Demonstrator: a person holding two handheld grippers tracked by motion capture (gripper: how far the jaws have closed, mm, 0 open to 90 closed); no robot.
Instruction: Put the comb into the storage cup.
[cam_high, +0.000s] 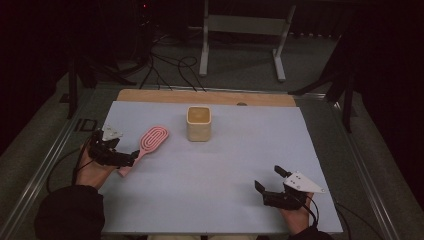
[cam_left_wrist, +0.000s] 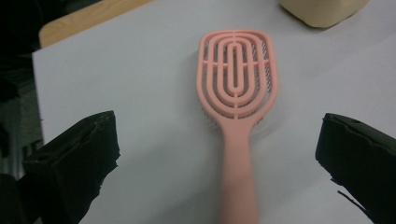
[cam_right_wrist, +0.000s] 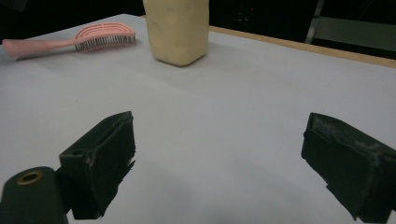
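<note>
Near right edge: right gripper (cam_high: 270, 186), jaws spread wide over bare white sheet, gripping nothing; the person's hand (cam_high: 296, 216) is cut off by the frame bottom.
Near left: left gripper (cam_high: 131, 159), jaws wide apart on either side of the pink hairbrush (cam_high: 149, 141) handle, not touching it; handle end is blurred and cut off in the left gripper view.
Brush: lies flat, bristles down, head pointing far-right.
Middle far: cream container (cam_high: 199, 123), upright; contents hard to make out.
Far edge: table (cam_high: 150, 95), bare wood strip beyond the sheet.
</note>
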